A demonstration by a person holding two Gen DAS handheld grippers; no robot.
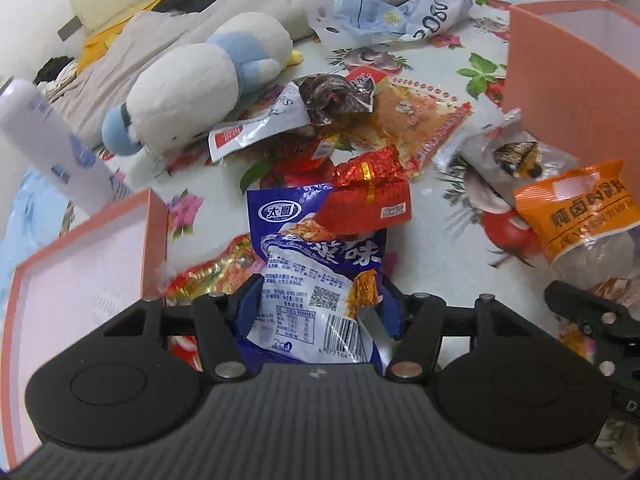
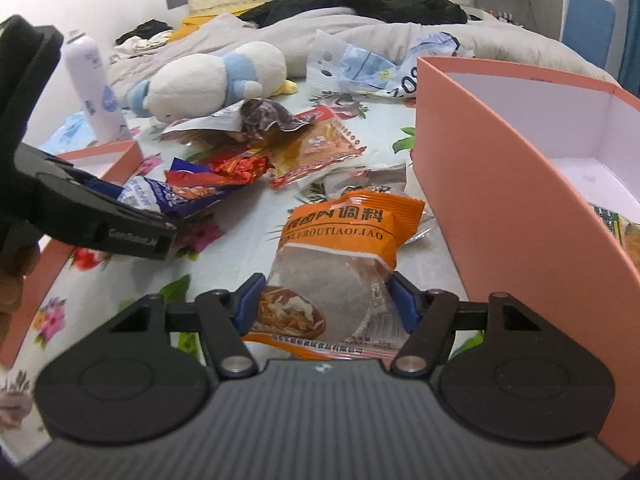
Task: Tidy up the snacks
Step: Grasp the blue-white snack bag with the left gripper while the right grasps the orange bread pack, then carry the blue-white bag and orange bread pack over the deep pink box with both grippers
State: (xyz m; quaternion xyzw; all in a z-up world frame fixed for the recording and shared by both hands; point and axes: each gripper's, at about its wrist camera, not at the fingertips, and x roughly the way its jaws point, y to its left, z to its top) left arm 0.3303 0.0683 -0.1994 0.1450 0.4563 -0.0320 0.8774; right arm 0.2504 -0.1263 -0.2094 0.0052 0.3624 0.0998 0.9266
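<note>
A blue and white snack packet (image 1: 316,280) sits between the blue pads of my left gripper (image 1: 318,294), and both pads press its sides. Its top edge is tucked under a red foil packet (image 1: 368,192). An orange seasoning packet (image 2: 352,232) with a clear window is squeezed between the pads of my right gripper (image 2: 328,286). The right wrist view shows the left gripper (image 2: 160,216) at the left, the blue packet (image 2: 160,196) sticking out of it. In the left wrist view the orange packet (image 1: 572,216) is at the right.
A tall pink box (image 2: 500,184) stands open on the right with packets inside; a shallow pink tray (image 1: 152,232) lies left. Several loose packets (image 2: 312,148) are piled mid-bed. Behind them are a plush toy (image 1: 192,80), a white bottle (image 2: 94,80), a crumpled bag (image 1: 380,12) and bedding.
</note>
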